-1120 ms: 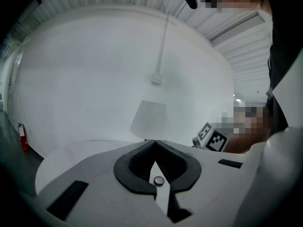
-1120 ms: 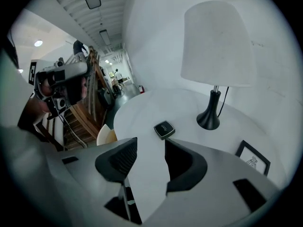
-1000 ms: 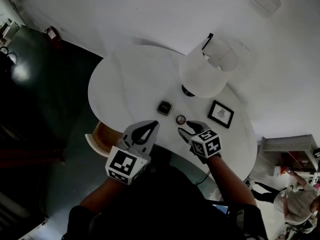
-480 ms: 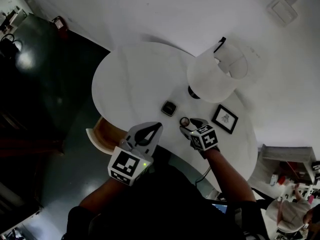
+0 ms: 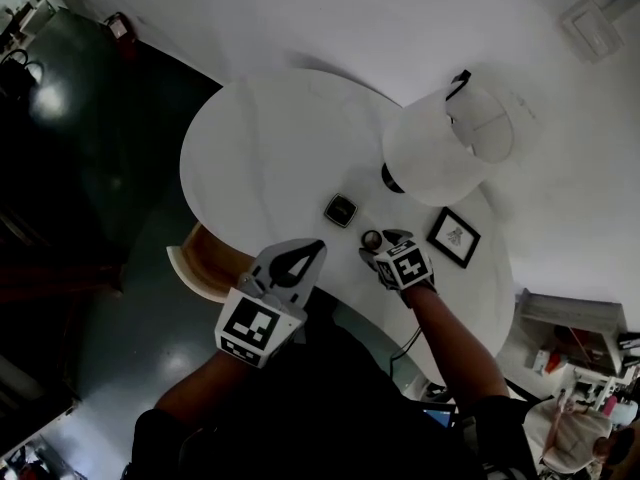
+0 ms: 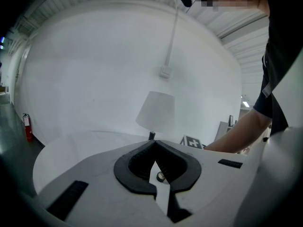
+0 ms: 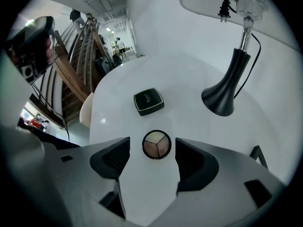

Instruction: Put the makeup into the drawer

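Your right gripper (image 7: 152,148) has just been opening its jaws and now straddles the round eyeshadow compact (image 7: 156,144) on the white table (image 5: 260,148), pads not touching it. If you close off-centre, the low disc may skid toward the square black compact (image 7: 148,101). Your left gripper (image 6: 154,145) is clenched and empty.

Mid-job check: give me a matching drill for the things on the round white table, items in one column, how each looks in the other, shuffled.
Items
1. round makeup palette
2. square compact
3. lamp
4. picture frame

Looks
A. black base, white shade
B. black lid closed, lying flat
C. three pale shades showing in a dark rim
D. black border around a white picture

Pairs: 1-C, 2-B, 3-A, 4-D
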The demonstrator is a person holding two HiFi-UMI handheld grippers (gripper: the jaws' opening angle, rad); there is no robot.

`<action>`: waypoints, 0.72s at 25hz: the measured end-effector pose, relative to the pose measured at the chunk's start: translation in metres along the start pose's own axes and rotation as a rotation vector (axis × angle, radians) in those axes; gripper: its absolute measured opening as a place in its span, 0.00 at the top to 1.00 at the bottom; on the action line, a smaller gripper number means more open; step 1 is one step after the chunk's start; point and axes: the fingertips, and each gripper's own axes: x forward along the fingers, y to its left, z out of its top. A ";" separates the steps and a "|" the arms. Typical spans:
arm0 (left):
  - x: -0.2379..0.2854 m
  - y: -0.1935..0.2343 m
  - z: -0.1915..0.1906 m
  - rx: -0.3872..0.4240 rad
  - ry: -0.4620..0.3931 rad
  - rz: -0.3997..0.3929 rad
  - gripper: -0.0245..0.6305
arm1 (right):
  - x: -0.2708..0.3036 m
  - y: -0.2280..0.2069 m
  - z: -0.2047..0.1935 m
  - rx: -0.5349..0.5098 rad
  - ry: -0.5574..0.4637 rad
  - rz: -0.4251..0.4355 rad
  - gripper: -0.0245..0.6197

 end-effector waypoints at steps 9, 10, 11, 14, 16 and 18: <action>-0.007 0.006 -0.013 -0.022 0.020 0.036 0.95 | 0.017 -0.008 -0.005 -0.014 0.038 -0.017 0.57; -0.008 0.007 -0.013 -0.024 0.020 0.040 0.95 | 0.018 -0.009 -0.006 -0.013 0.041 -0.020 0.57; -0.009 0.007 -0.014 -0.024 0.019 0.044 0.95 | 0.020 -0.010 -0.007 -0.013 0.045 -0.024 0.57; -0.014 0.009 -0.014 -0.027 0.019 0.054 0.95 | 0.021 -0.012 -0.011 -0.020 0.062 -0.034 0.57; -0.016 0.010 -0.015 -0.030 0.019 0.059 0.95 | 0.022 -0.012 -0.011 -0.023 0.058 -0.038 0.58; -0.018 0.011 -0.015 -0.033 0.018 0.061 0.95 | 0.021 -0.014 -0.009 -0.030 0.049 -0.054 0.60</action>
